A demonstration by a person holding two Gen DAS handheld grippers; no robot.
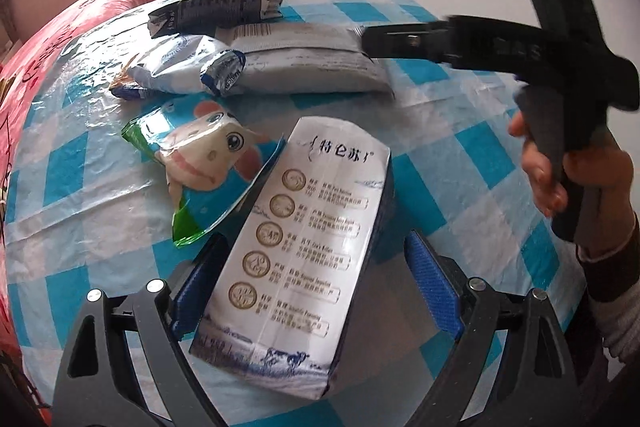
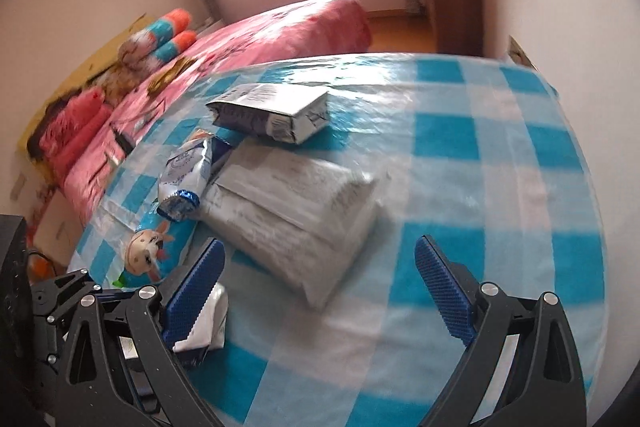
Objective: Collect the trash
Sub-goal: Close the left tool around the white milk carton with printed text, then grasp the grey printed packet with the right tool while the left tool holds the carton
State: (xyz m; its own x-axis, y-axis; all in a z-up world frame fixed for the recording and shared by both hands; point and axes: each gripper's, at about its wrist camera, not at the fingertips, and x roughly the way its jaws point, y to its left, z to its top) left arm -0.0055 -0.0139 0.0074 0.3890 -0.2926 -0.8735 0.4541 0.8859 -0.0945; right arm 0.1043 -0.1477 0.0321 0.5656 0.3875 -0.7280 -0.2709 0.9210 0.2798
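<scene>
The milk carton (image 1: 296, 259) lay flat on the checked tablecloth (image 1: 460, 163), long axis running away between my left gripper's (image 1: 312, 287) spread, unclenched jaws; the cow-print wrapper (image 1: 200, 163) lay just beside it.

My right gripper (image 2: 320, 291) gaped empty near the grey parcel (image 2: 296, 211).

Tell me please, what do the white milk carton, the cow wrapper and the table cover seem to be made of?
Milk carton: likely coated paperboard, slightly glossy; it keeps flat printed faces and folded edges.
Cow wrapper: probably thin plastic film, shiny; it is crumpled with bright highlights and curled edges.
Table cover: seemingly thin plastic sheet, glossy; it shows fine wrinkles and glare from the window.
</scene>
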